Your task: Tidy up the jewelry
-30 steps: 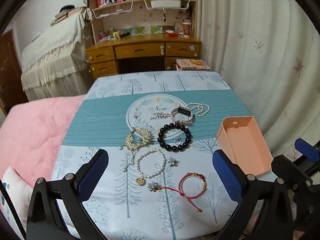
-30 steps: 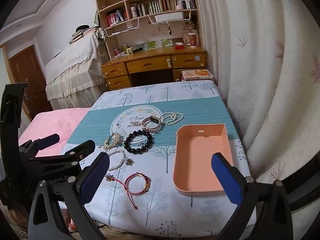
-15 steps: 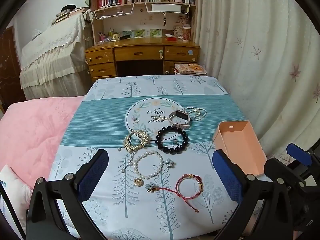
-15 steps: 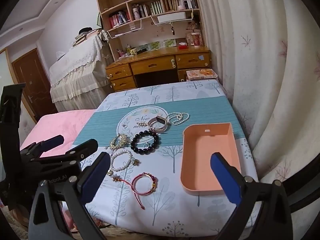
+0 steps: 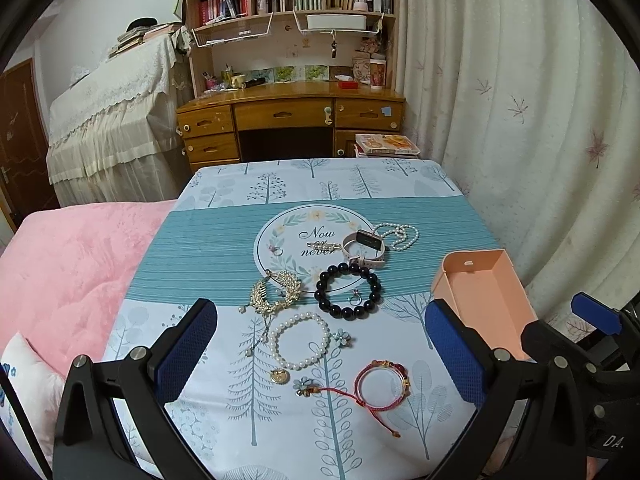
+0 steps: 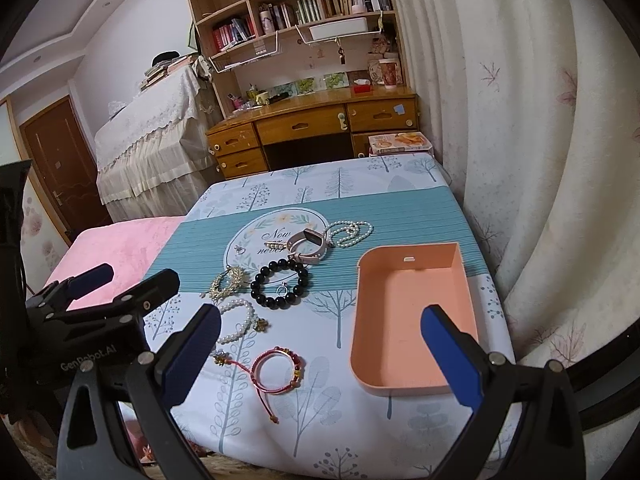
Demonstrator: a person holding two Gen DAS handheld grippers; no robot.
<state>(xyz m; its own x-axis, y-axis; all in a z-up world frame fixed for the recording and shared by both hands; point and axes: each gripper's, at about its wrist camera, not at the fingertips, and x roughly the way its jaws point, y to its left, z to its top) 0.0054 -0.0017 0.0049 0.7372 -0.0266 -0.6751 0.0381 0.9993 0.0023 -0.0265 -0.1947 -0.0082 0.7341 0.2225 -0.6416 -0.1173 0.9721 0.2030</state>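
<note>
— Tabletop (image 5: 224, 200) under tree-print cloth?
— Strewn with jewelry: black bead bracelet (image 5: 347, 291), pearl bracelet (image 5: 301, 346), red cord bracelet (image 5: 382, 385), gold hair comb (image 5: 276, 291), pink watch (image 5: 365, 249), pearl necklace (image 5: 400, 235).
— At right edge?
— Open peach box (image 6: 414, 316), lying flat.

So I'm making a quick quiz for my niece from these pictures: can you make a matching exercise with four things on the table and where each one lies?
Things:
1. black bead bracelet
2. red cord bracelet
3. pearl necklace
4. small ring

Places:
A. nearest the front edge of the table
B. inside the black bead loop
C. on the teal stripe, beside the watch
D. at the lower rim of the round "Now never" print

Pairs: 1-D, 2-A, 3-C, 4-B
</note>
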